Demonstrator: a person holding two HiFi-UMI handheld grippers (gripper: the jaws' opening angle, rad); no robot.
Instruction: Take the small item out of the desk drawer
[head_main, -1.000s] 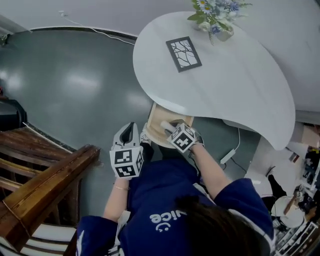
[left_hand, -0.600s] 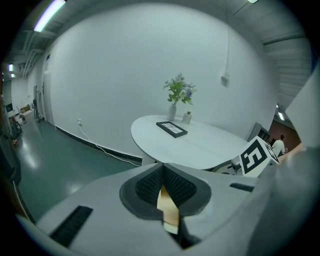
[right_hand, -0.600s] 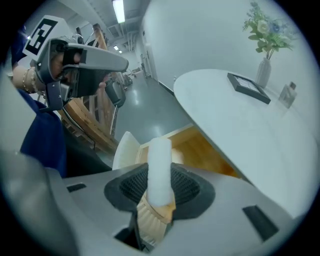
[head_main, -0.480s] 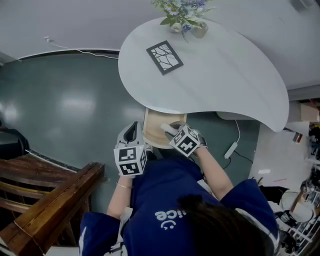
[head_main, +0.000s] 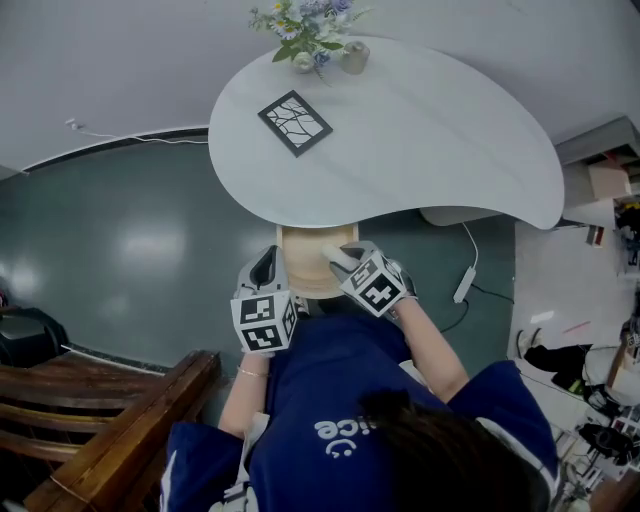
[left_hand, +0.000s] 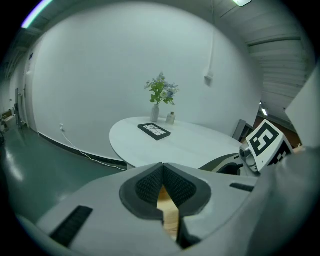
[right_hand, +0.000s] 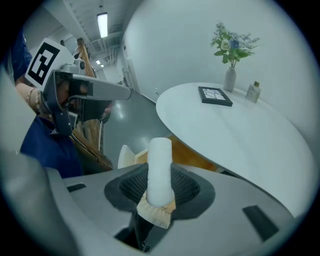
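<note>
Right gripper view shows the right tongs (right_hand: 160, 189) clamped on a small white cylinder (right_hand: 160, 160) with a tan scrap at its base. In the head view it sits over the open wooden drawer (head_main: 300, 265), just under the white tabletop (head_main: 420, 140) edge. The left tongs (left_hand: 163, 187) are pressed together with nothing between them, beside the drawer. I judge the grasp made and the lift-out in hand; the next move calls for raising the cylinder clear of the drawer without knocking the tabletop edge. The cylinder bears no readable label; only the letters "ice" (head_main: 340, 430) show on the person's blue top.
</note>
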